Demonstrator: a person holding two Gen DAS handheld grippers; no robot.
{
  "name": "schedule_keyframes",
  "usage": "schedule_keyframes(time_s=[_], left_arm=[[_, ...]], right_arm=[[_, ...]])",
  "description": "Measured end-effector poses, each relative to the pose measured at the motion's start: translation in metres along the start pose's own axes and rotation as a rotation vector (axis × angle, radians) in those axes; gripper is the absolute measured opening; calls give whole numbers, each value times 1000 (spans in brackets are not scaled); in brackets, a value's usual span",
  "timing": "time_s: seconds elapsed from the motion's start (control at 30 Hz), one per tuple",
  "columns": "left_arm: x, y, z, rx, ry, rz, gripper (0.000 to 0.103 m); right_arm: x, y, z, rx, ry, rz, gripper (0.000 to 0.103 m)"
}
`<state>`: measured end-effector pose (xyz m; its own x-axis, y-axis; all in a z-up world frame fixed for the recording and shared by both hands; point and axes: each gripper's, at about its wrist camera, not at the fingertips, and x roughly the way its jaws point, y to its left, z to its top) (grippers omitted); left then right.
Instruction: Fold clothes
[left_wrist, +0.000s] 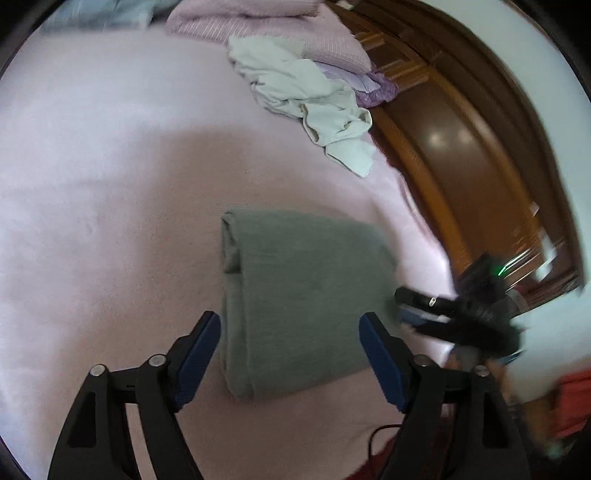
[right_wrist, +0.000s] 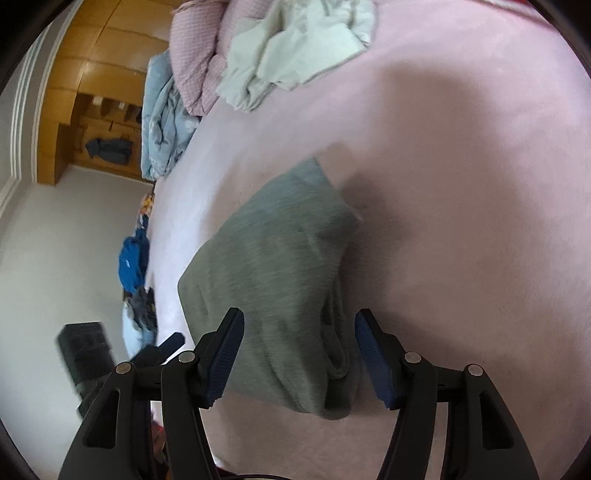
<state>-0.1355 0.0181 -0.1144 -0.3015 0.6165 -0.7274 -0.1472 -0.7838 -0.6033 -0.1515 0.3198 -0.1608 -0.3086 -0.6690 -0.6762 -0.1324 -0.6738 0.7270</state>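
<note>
A folded grey garment (left_wrist: 303, 295) lies on the pink bed cover (left_wrist: 110, 184). My left gripper (left_wrist: 290, 328) is open and empty, its blue pads either side of the garment's near part, above it. My right gripper (right_wrist: 299, 332) is open and empty over the same grey garment (right_wrist: 273, 273). In the left wrist view the right gripper (left_wrist: 417, 310) shows blurred at the garment's right edge. A crumpled pale green-white garment (left_wrist: 306, 96) lies further up the bed; it also shows in the right wrist view (right_wrist: 295, 48).
Pink folded bedding (left_wrist: 266, 22) and a lilac cloth (left_wrist: 369, 85) lie by the pale garment. A light blue cloth (right_wrist: 162, 118) hangs at the bed's edge. Wooden cabinetry (left_wrist: 461, 147) stands beside the bed. Blue clothes (right_wrist: 133, 262) and a black box (right_wrist: 85, 347) lie on the floor.
</note>
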Motion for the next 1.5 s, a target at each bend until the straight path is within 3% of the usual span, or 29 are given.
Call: schedule_keyframes(time_s=[0.2,0.33,0.6,0.67,0.7,0.77,0.83,0.93,1.07,1.3,1.5], left_arm=[[18,62,15,-253,89,-250,82],[45,71,10,-296,149,-296,82],[80,47,9,-258,253,-407,83],[85,39,9,-229,262,-392,83],[87,35,9,-215,266,-384,83],[89,29,9,-194,262,-364,80],[87,28,9,-175,243,-333,58],[80,29,7,-129,193,-280,38],[67,11,3,-34,108,-211,34],[34,-11,7,72,21,-153,33],[6,-26,7,142,-46,-104,33]], right_arm=[[14,-16,-2,110,58,106,65],[20,-15,-1,105,73,99,65],[27,-15,0,76,81,128,66],[30,-10,-1,45,87,122,64],[32,-6,-1,24,91,111,54],[33,-3,-2,8,89,116,47],[32,-2,-2,7,75,135,37],[27,1,-4,-4,51,148,31],[21,12,-8,-49,16,118,29],[2,35,-8,-125,-61,119,28],[5,59,-15,-191,-34,88,28]])
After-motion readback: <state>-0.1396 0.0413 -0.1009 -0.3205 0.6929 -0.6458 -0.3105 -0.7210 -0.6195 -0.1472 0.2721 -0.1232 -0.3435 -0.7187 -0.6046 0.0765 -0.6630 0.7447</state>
